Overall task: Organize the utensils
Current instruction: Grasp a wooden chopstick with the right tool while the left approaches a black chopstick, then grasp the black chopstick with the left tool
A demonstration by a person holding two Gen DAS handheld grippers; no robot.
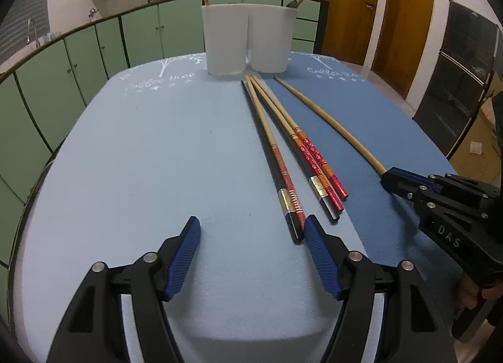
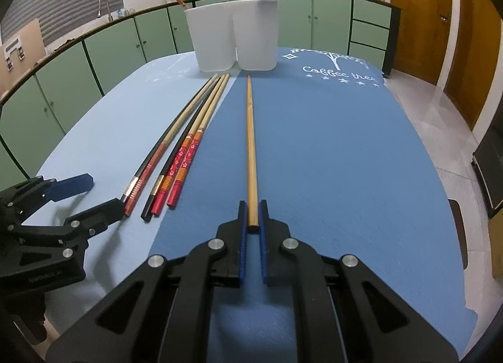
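A plain bamboo chopstick (image 2: pixel 251 149) lies on the dark blue mat, and my right gripper (image 2: pixel 252 205) is shut on its near end. In the left wrist view the same chopstick (image 1: pixel 327 120) runs into the right gripper (image 1: pixel 389 175). Several red-and-black decorated chopsticks (image 1: pixel 289 155) (image 2: pixel 185 149) lie side by side along the seam of the two mats. My left gripper (image 1: pixel 251 227) stands open just short of their near ends, its right finger beside the leftmost one. A white two-part holder (image 1: pixel 248 39) (image 2: pixel 232 36) stands at the far edge with a red chopstick and a wooden-handled utensil in it.
The table carries a light blue mat (image 1: pixel 141 158) and a dark blue mat (image 2: pixel 330 149). Green cabinets (image 1: pixel 63 61) run behind the table. Wooden doors (image 1: pixel 377 10) and a dark cabinet (image 1: pixel 465 80) stand to the right. A hand (image 1: pixel 471 297) holds the right gripper.
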